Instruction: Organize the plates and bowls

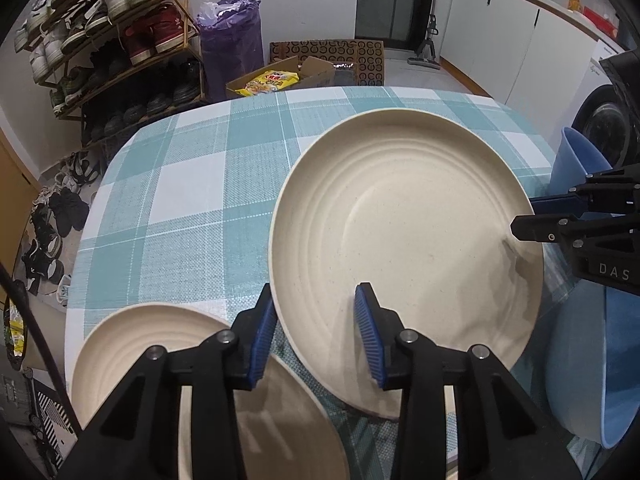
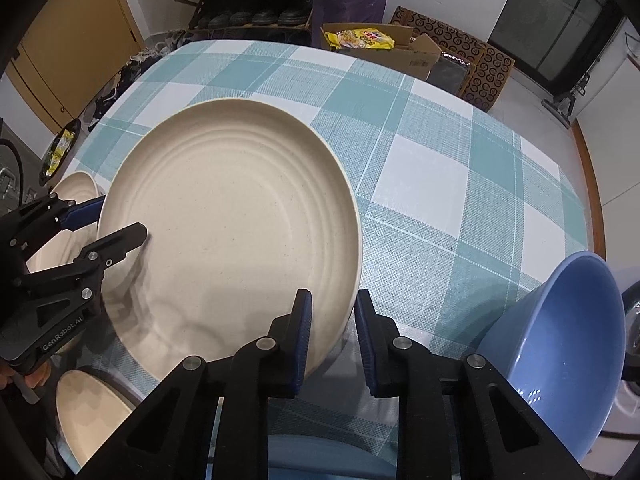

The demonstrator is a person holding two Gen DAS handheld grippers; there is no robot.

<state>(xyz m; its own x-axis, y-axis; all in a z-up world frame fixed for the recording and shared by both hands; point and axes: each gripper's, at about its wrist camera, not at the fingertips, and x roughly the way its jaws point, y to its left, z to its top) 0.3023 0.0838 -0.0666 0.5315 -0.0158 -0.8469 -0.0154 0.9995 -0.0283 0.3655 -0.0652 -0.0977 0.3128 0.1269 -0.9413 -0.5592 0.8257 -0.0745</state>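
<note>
A large cream ribbed plate (image 1: 404, 248) is held tilted above the checked table; it also shows in the right wrist view (image 2: 236, 216). My left gripper (image 1: 316, 332) straddles its near-left rim with a wide gap between the pads. My right gripper (image 2: 334, 340) straddles the opposite rim, pads close on either side of the edge. A second cream plate (image 1: 132, 356) lies on the table below my left gripper, and shows in the right wrist view (image 2: 86, 412). A blue bowl (image 2: 560, 344) stands at the right; it also shows in the left wrist view (image 1: 592, 372).
The table (image 1: 188, 184) has a teal and white checked cloth. A shoe rack (image 1: 116, 40), a purple bag (image 1: 232, 44) and cardboard boxes (image 1: 288, 76) stand on the floor beyond its far edge. Another cream dish (image 2: 74, 188) sits at the far left.
</note>
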